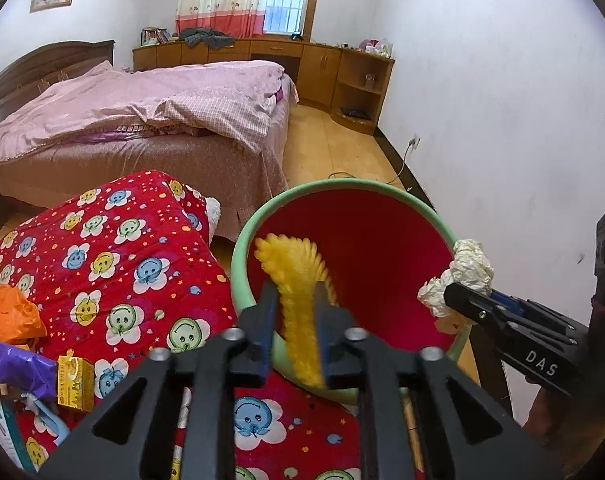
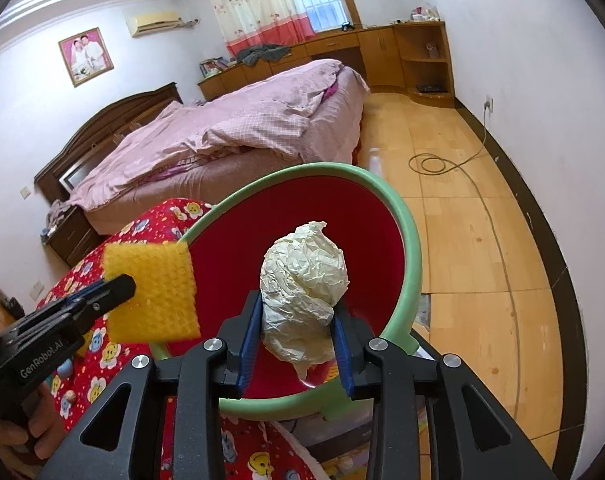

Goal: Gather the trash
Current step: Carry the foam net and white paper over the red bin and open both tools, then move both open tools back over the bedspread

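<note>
A red bin with a green rim (image 1: 246, 240) (image 2: 410, 240) stands right in front of both grippers, beside the red flowered blanket (image 1: 114, 248). My left gripper (image 1: 296, 300) hangs over its near rim, jaws open, with a yellow sponge (image 1: 294, 276) standing loose and blurred between them. From the right wrist view the sponge (image 2: 154, 292) shows flat at the left gripper's (image 2: 114, 286) tip. My right gripper (image 2: 298, 312) is shut on a crumpled white paper ball (image 2: 306, 276) above the bin's red inside. The left wrist view shows that ball (image 1: 466, 268) at the bin's right rim, with the right gripper (image 1: 458, 300) on it.
On the blanket at the lower left lie an orange bag (image 1: 10, 316), a purple wrapper (image 1: 20, 364) and a yellow box (image 1: 76, 382). A pink-covered bed (image 1: 142, 108) fills the room behind. A cable (image 2: 430, 164) coils on the wooden floor by the right wall.
</note>
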Action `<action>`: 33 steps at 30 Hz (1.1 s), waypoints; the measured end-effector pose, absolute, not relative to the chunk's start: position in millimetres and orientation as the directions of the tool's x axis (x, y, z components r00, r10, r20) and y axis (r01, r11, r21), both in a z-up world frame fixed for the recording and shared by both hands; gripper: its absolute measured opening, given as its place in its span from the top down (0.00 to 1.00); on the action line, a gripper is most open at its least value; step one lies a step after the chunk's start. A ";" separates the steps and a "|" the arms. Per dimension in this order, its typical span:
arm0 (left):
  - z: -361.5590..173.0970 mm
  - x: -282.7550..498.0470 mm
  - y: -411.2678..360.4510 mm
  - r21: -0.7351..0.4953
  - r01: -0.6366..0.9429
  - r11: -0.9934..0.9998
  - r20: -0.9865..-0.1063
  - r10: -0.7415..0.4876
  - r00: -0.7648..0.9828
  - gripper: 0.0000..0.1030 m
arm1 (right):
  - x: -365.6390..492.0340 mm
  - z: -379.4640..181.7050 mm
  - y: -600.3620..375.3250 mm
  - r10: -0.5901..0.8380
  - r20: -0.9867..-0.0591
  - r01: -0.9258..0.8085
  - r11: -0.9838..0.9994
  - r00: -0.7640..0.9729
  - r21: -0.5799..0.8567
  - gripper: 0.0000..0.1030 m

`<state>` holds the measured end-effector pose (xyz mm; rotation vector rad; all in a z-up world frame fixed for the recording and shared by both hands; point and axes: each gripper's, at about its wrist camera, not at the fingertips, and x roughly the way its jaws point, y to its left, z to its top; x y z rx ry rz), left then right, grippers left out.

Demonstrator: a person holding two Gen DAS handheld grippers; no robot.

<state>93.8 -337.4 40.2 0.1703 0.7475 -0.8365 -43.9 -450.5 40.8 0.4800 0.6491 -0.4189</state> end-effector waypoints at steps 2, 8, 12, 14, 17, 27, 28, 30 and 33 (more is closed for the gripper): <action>40.0 93.7 -336.5 -0.148 0.724 0.674 -0.657 -0.614 0.437 0.67 | -44.5 41.7 -450.3 -0.224 -0.655 0.511 0.811 0.722 0.286 0.66; 43.9 91.2 -331.8 -0.145 0.723 0.676 -0.654 -0.614 0.443 0.66 | -44.8 45.9 -448.1 -0.233 -0.650 0.519 0.805 0.723 0.288 0.55; 46.7 90.8 -323.7 -0.151 0.708 0.690 -0.655 -0.606 0.451 0.65 | -45.3 49.3 -445.9 -0.242 -0.642 0.519 0.806 0.727 0.283 0.46; 47.8 90.6 -319.2 -0.156 0.699 0.698 -0.656 -0.602 0.455 0.65 | -46.3 50.9 -445.2 -0.246 -0.640 0.521 0.805 0.727 0.282 0.46; 50.3 91.8 -310.3 -0.163 0.682 0.713 -0.657 -0.594 0.464 0.65 | -48.5 53.5 -443.5 -0.245 -0.637 0.522 0.802 0.731 0.290 0.45; 68.7 82.7 -275.3 -0.186 0.636 0.749 -0.656 -0.577 0.487 0.65 | -61.0 70.5 -423.8 -0.248 -0.620 0.512 0.808 0.744 0.291 0.36; 71.0 80.9 -270.1 -0.185 0.630 0.754 -0.654 -0.573 0.494 0.65 | -62.5 72.6 -421.0 -0.250 -0.618 0.513 0.807 0.745 0.292 0.35; 76.6 76.1 -257.2 -0.182 0.617 0.765 -0.649 -0.565 0.509 0.65 | -63.9 76.7 -415.0 -0.253 -0.618 0.515 0.806 0.745 0.291 0.34; 82.1 72.4 -240.8 -0.176 0.595 0.784 -0.645 -0.548 0.532 0.64 | -64.9 81.1 -405.9 -0.247 -0.613 0.505 0.812 0.751 0.292 0.33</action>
